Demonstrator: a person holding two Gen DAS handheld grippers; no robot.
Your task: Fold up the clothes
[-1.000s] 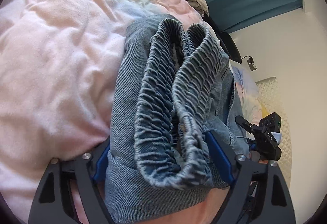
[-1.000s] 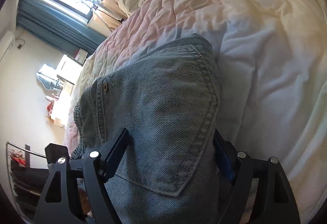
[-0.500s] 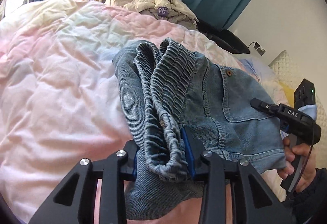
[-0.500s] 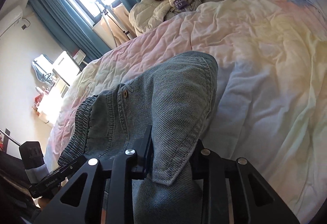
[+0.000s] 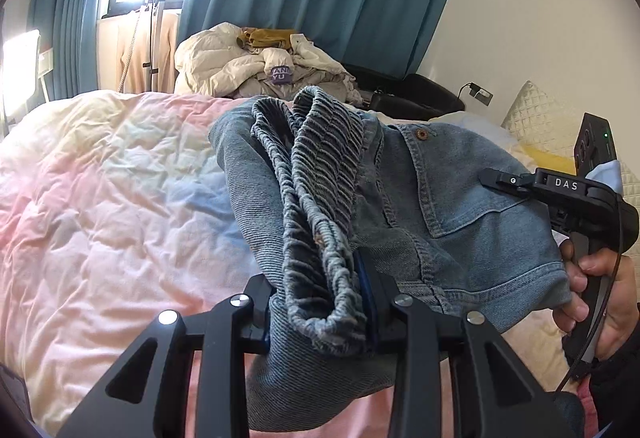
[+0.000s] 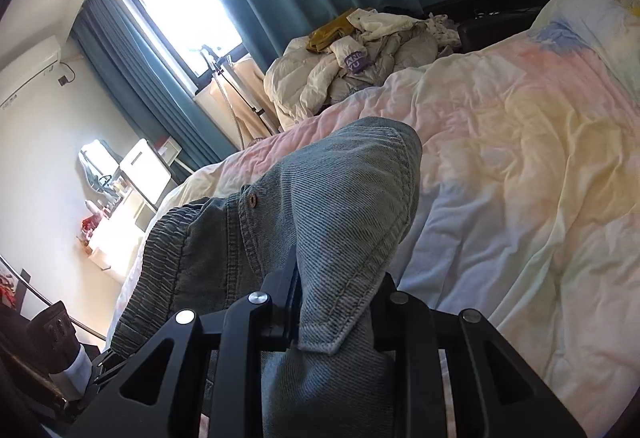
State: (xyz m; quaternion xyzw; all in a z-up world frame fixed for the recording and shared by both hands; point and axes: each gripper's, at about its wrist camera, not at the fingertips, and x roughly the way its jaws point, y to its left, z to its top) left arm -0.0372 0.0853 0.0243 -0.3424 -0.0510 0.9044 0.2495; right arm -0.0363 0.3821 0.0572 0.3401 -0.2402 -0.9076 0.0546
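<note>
two grippers (image 5: 320, 302) (image 6: 336, 302), one denim garment (image 5: 460, 190)

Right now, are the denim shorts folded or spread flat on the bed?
Folded and lifted: the denim shorts show a doubled elastic waistband, with the left gripper and right gripper clamping them above the quilt.

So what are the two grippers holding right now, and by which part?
Both hold the folded denim shorts. The left gripper clamps the bunched elastic waistband; the right gripper pinches the hem end.
</note>
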